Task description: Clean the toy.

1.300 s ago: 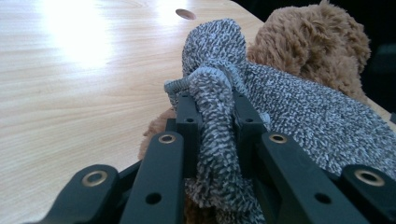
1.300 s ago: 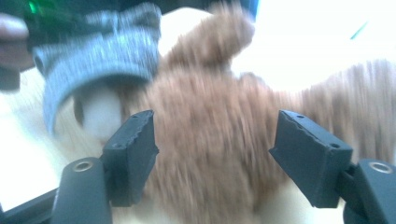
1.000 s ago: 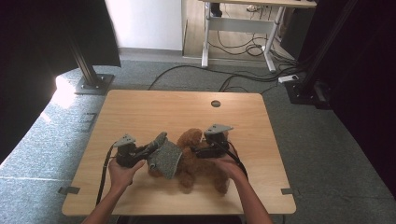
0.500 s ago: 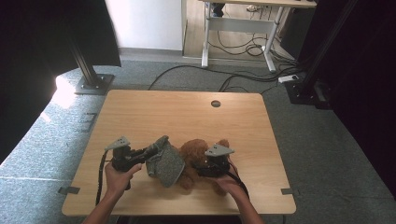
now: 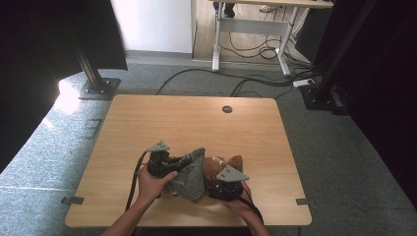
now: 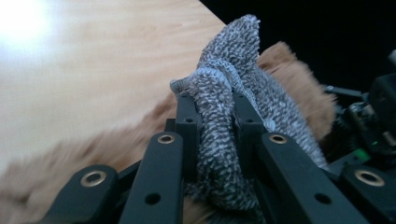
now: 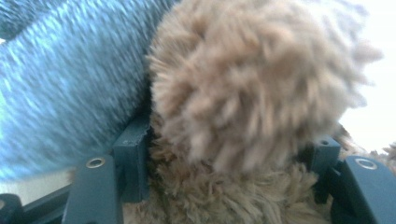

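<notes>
A brown plush toy (image 5: 223, 164) lies near the front edge of the wooden table (image 5: 196, 118), partly covered by a grey knitted cloth (image 5: 191, 173). My left gripper (image 5: 181, 163) is shut on a bunched fold of that cloth (image 6: 219, 88), with the brown plush toy (image 6: 292, 79) just behind it. My right gripper (image 5: 222, 178) comes in from the near side. Its widely spread jaws press on both sides of a round, furry part of the toy (image 7: 247, 93), and the grey cloth (image 7: 70, 84) lies against the toy's left side.
The table has a round cable hole (image 5: 227, 108) near its far edge. Black stand bases (image 5: 98, 88) and cables (image 5: 255, 83) lie on the carpet beyond the table. The right gripper's body (image 6: 373, 121) is close to the left jaws.
Both grippers have drawn back toward the table's near edge, bringing the cloth and the toy along. The right gripper moved farthest, from beside the toy to its near side.
</notes>
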The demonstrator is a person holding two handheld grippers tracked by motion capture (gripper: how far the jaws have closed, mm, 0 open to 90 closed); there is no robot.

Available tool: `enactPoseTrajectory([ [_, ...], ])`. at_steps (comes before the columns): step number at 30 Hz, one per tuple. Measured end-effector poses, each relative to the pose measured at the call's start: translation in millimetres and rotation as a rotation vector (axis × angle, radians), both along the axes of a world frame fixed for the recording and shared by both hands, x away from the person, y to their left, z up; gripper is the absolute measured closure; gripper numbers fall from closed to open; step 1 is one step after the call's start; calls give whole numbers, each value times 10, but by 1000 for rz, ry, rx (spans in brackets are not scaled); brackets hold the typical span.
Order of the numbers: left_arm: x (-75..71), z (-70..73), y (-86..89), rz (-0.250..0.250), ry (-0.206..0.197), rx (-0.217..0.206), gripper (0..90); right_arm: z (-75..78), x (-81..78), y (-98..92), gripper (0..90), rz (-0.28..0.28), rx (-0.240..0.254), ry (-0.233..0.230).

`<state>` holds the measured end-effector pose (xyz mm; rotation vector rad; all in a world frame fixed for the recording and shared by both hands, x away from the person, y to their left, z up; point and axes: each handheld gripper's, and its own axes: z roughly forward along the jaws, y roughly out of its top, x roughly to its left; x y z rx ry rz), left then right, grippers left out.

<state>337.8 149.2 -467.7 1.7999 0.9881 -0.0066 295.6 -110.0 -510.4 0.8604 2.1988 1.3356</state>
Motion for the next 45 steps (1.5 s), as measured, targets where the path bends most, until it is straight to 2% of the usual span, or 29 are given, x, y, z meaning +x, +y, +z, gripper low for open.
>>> enactPoseTrajectory([
  [1,-24,-53,62,7,8,-21,763,-5,-14,2,350,2,-2,-5],
  [3,-65,-81,139,14,2,-24,763,-6,-56,26,353,3,-15,-14],
  [6,-139,-79,246,20,-20,-15,763,-11,-95,56,357,-3,-28,-28],
  [9,-223,-71,362,22,-25,-26,762,-20,-133,51,357,-2,-24,-27],
  [12,-343,-33,502,37,-53,-20,761,-30,-177,35,357,-1,-21,-31],
  [15,-444,-6,656,56,-59,-25,761,-39,-188,24,356,-8,-15,-31],
  [17,-518,-36,746,61,-52,-24,760,-47,-187,24,355,-11,-16,-37],
  [20,-552,-136,760,56,-32,-37,760,-61,-188,40,349,-16,-28,-54],
  [22,-552,-189,738,61,-41,-38,760,-77,-192,61,347,-26,-40,-70],
  [24,-504,-225,713,69,-45,-50,761,-92,-180,73,347,-37,-44,-79],
  [28,-368,-252,687,88,-52,-49,763,-111,-58,80,345,-55,-42,-92],
  [34,-121,-263,631,125,-60,-31,765,-141,130,123,344,-93,-53,-136],
  [37,66,-254,614,148,-56,-23,764,-134,262,111,343,-94,-38,-132],
  [41,314,-290,613,188,-44,-26,764,-130,457,113,346,-92,-35,-159],
  [45,456,-350,636,212,-9,-65,763,-140,602,128,352,-101,-30,-183],
])
